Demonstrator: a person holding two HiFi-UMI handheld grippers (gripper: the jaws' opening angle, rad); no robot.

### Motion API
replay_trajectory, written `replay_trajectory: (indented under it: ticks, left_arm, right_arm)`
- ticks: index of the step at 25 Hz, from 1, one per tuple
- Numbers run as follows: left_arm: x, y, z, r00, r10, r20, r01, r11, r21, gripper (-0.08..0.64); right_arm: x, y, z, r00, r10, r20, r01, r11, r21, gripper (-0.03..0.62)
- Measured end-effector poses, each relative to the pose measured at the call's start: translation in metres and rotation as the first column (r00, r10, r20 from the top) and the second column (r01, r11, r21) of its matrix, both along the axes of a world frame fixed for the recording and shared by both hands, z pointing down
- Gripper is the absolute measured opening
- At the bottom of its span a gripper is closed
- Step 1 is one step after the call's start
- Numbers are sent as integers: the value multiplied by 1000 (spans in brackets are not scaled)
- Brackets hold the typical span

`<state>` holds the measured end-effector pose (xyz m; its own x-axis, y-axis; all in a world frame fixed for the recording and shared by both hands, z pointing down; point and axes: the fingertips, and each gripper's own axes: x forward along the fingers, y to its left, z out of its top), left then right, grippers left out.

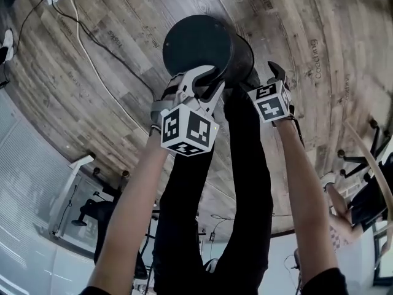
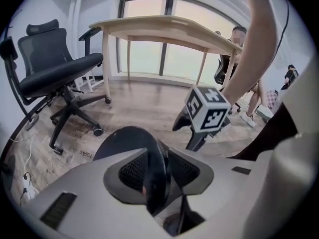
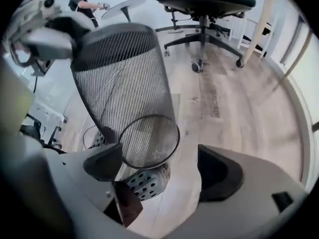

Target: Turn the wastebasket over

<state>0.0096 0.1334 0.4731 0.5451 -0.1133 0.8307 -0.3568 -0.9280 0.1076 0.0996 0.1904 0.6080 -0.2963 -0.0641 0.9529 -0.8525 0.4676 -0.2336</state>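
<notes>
The black mesh wastebasket hangs tilted over the wooden floor, its dark mouth turned up toward the head view. My left gripper is shut on its top rim, one jaw inside the mesh wall and one outside. In the right gripper view the basket slants away, its small round base ring nearest the camera. My right gripper stands open just under that base; the ring overlaps the left pad and nothing is pinched. In the head view it sits at the basket's right side.
A black office chair and a pale wooden table stand beyond the basket. A white cable runs across the floor to a power strip. The person's dark-trousered legs stand right below the basket. Another person stands far off.
</notes>
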Motion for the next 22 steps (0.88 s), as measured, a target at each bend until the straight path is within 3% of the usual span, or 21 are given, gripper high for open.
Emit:
replay_trajectory:
  ticks: [5,10,16,17,18,19,22]
  left_arm:
    - [14,19,7,1000,0,16,1,1000,-14,133]
    - [22,39,9,999,11,38,-11,1000,-12,129]
    - [25,46,13,998,-14,63,14,1000,-1,129]
    - [24,49,15,997,-14,71,15,1000,-10,127]
    - [23,52,19,997,-13,81,15,1000,-21,124]
    - [20,54,24,995,-12,97,16,999,-32,119]
    - [2,56,43,987,-36,156,44,998,-44,112]
  right_arm:
    - [33,-43,-51,995,93,32,-96,988,119,489]
    - [42,-73,-98,957,220,190,-248,958,141,489]
    - [15,-79,-118,930,202,305,-256,955,148,477]
    - [9,-78,-121,925,202,320,-261,953,154,436]
    - [4,-77,-124,923,204,327,-267,950,161,276]
    - [-2,-75,-124,922,205,329,-269,950,160,202]
    - [-20,-61,-114,919,204,337,-250,963,99,227]
